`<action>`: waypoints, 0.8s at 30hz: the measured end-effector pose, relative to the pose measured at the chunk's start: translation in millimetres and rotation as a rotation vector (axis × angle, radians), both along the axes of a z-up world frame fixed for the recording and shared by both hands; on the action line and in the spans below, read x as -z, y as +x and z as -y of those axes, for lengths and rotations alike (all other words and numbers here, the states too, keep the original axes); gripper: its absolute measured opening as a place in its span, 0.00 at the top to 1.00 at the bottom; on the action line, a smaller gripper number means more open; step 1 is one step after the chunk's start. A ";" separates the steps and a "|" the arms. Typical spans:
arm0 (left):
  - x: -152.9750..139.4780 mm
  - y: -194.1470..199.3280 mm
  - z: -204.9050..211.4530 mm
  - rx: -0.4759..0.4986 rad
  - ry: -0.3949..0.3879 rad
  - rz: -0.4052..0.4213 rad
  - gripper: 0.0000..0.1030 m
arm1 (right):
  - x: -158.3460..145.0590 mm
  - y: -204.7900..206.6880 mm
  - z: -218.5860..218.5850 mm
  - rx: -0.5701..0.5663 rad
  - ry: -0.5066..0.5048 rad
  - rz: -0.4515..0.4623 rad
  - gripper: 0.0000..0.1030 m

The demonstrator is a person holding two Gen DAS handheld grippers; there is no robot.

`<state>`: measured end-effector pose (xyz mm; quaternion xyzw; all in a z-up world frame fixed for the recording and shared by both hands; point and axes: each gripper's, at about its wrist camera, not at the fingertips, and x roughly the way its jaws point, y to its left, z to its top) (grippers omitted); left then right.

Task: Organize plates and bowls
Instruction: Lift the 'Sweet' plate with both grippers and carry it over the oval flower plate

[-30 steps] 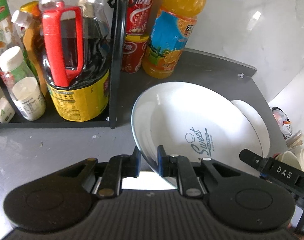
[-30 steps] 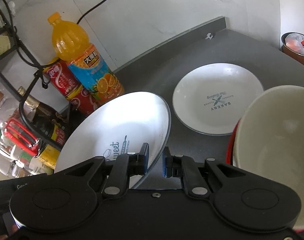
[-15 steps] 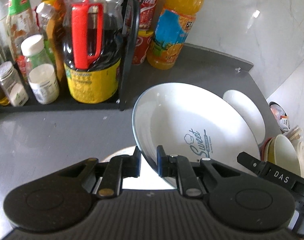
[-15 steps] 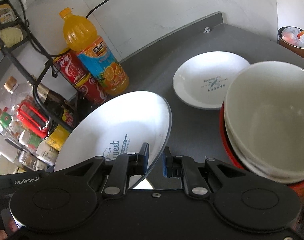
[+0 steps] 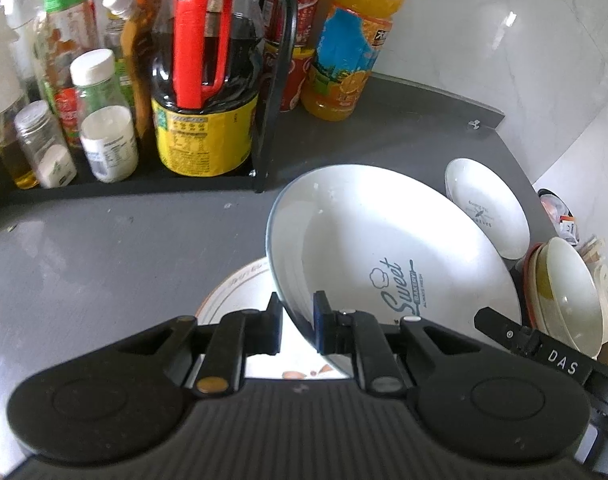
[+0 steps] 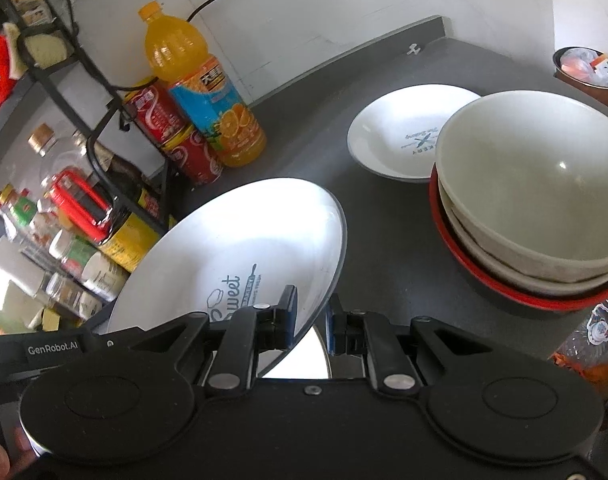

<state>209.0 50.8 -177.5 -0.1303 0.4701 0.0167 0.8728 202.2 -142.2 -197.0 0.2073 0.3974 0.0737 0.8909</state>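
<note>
**A:** Where does the tidying stand?

**B:** Partway, I'd say. The large white shallow ceramic plate printed "Sweet" [image 5: 388, 248] is off the dark grey counter [image 5: 103, 248], tilted and carried between both grippers. The left gripper [image 5: 297, 328] pinches its near-left rim; the right gripper [image 6: 310, 322] pinches the opposite edge, both sets of jaws nearly pressed together on the thin rim.

**A:** Anything already sorted?

**B:** The bowls look done: cream ceramic bowls nested in a red-rimmed one [image 6: 532, 216] form a stack at the counter's right side. A smaller white plate with a bakery print [image 6: 400, 136] lies flat by itself beyond that stack, just beside it.

**A:** And where might the held plate go?

**B:** Directly under it, in the left wrist view, a white plate with a patterned rim [image 5: 239, 284] lies on the counter. That seems the likely base for a plate pile, though I can't be sure. What's left, as I judge it: set this plate down, then gather the small one.
</note>
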 end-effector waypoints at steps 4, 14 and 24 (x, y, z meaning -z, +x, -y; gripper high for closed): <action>-2.3 -16.1 1.7 -0.031 0.007 -0.001 0.88 | -0.1 -10.3 0.2 -0.039 -0.003 0.001 0.87; -2.2 -60.8 0.6 -0.137 0.015 -0.024 0.88 | 1.6 -33.7 -3.3 -0.141 0.003 -0.013 0.87; 3.6 -92.4 -8.0 -0.196 0.013 -0.048 0.88 | 5.8 -46.7 -13.0 -0.206 -0.019 -0.032 0.87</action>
